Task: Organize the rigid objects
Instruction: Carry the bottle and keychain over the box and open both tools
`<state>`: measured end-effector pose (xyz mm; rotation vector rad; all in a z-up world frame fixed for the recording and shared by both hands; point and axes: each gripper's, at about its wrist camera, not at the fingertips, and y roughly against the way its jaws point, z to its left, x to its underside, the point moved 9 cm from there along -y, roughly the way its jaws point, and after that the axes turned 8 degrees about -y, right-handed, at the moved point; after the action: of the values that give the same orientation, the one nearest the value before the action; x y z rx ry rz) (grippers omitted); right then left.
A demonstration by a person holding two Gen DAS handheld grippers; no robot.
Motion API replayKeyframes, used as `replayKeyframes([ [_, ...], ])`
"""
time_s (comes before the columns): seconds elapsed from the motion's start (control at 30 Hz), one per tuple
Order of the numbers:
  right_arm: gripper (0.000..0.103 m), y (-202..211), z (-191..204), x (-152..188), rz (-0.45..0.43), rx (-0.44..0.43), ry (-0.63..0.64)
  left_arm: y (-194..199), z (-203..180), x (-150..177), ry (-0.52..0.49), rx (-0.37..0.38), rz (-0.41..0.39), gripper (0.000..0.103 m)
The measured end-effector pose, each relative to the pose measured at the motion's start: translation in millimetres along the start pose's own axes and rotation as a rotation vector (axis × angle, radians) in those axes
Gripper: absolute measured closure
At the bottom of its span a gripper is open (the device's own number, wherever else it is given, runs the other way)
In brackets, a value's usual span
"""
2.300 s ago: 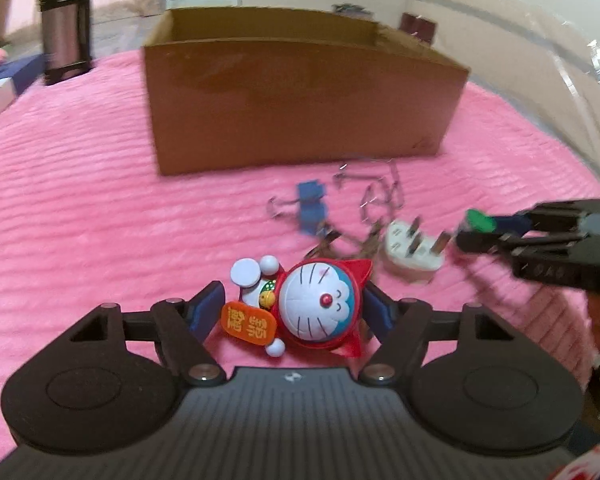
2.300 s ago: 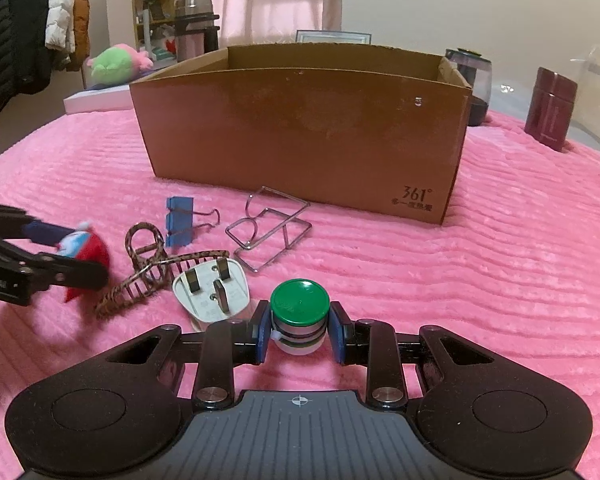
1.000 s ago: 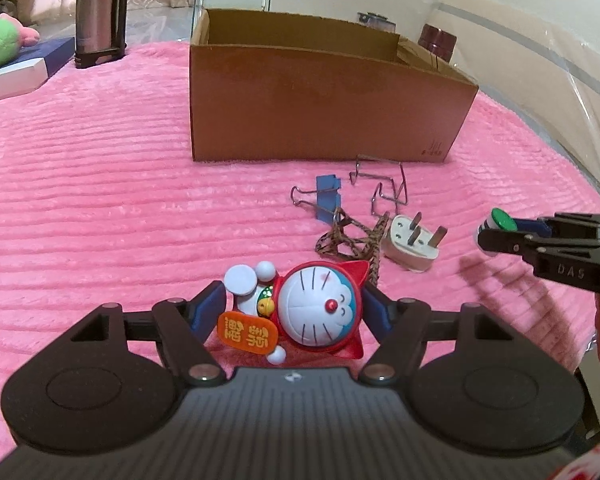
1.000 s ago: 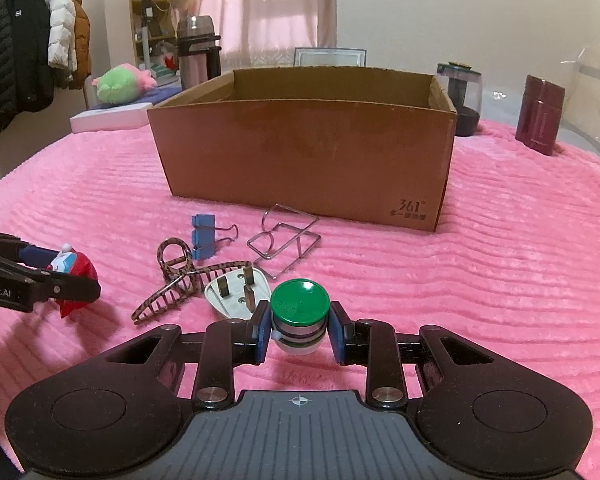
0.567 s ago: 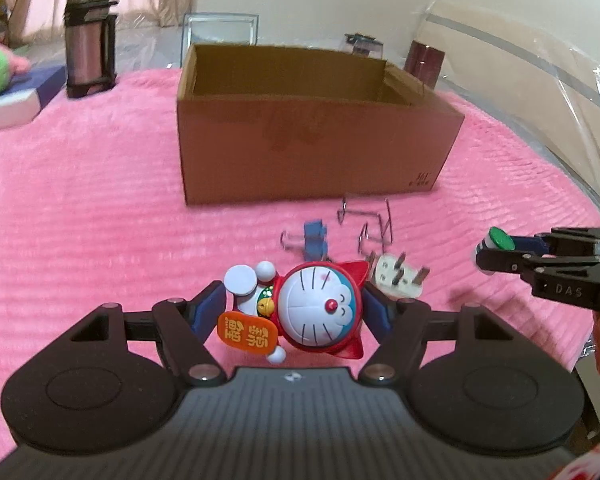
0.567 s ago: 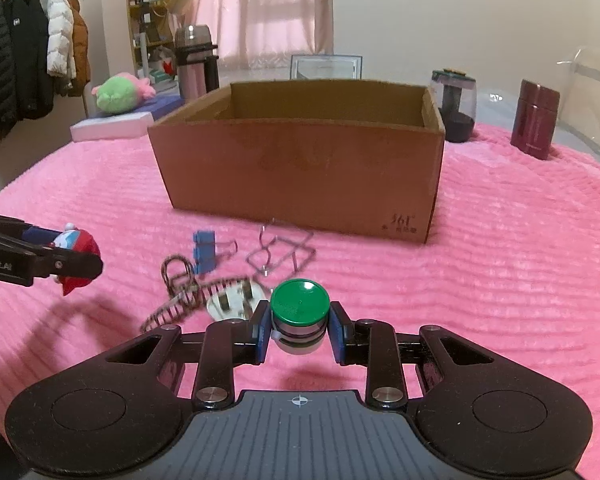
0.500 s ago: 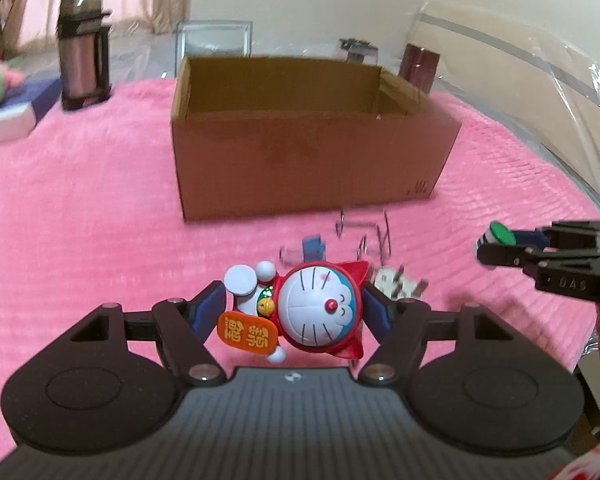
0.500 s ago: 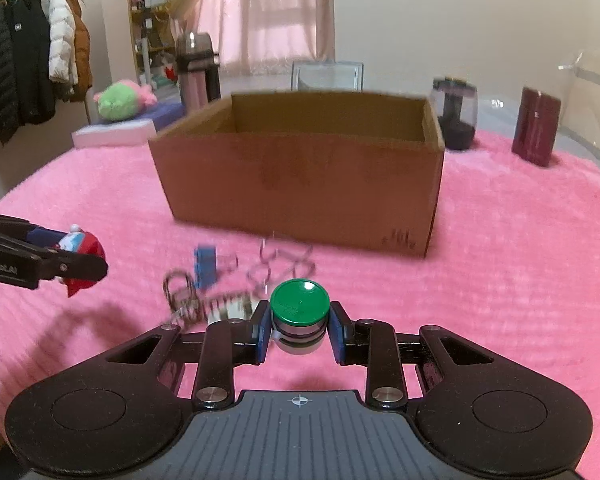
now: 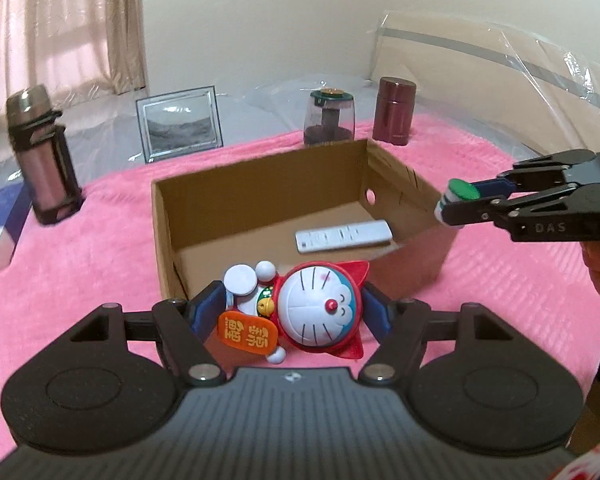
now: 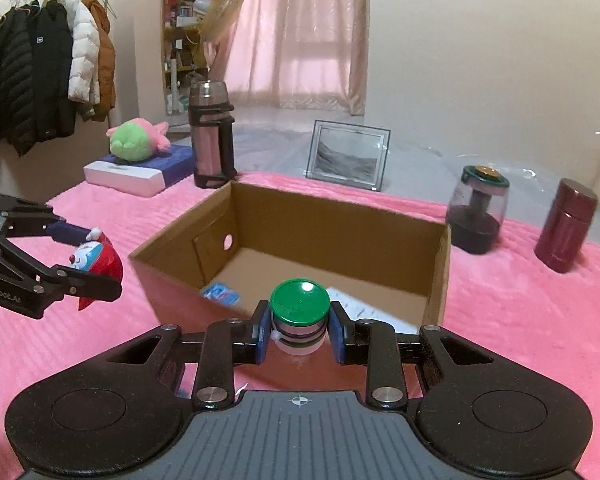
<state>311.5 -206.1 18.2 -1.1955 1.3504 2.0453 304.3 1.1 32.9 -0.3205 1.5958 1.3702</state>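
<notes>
My left gripper (image 9: pixel 294 312) is shut on a red and blue cat figurine (image 9: pixel 300 312) with an orange sign, held just in front of the open cardboard box (image 9: pixel 260 184). In the right wrist view the same figurine (image 10: pixel 96 260) hangs left of the box (image 10: pixel 380 216). My right gripper (image 10: pixel 299 330) is shut on a small green-lidded jar (image 10: pixel 299 304), over the box's near wall. From the left wrist view that jar (image 9: pixel 460 194) hovers at the box's right corner. Inside lie a white remote (image 9: pixel 342 236) and a blue packet (image 10: pixel 220 294).
Pink blanket (image 9: pixel 80 260) covers the surface. Behind the box stand a picture frame (image 10: pixel 346 156), a steel flask (image 10: pixel 212 136), a dark glass jar (image 10: pixel 478 212) and a maroon canister (image 10: pixel 566 224). A green plush (image 10: pixel 136 142) rests on a flat box at left.
Both grippers rose and moved forward toward the box with their loads. The box interior has come into view; the clip, wire stand, hair claw and plug on the blanket dropped out of sight.
</notes>
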Motion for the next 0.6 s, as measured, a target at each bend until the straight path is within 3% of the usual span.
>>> replayKeyframes([
  [0.33,0.076,-75.8,-30.0,-25.3,0.136,-0.024,0.026,-79.7,21.9,-43.0,-0.032,0.035,0.093,0.035],
  [0.6,0.076,-134.7,-47.1,-21.1,0.300,-0.041,0.007,-147.2,35.6,-43.6,-0.042,0.025,0.204,0.035],
])
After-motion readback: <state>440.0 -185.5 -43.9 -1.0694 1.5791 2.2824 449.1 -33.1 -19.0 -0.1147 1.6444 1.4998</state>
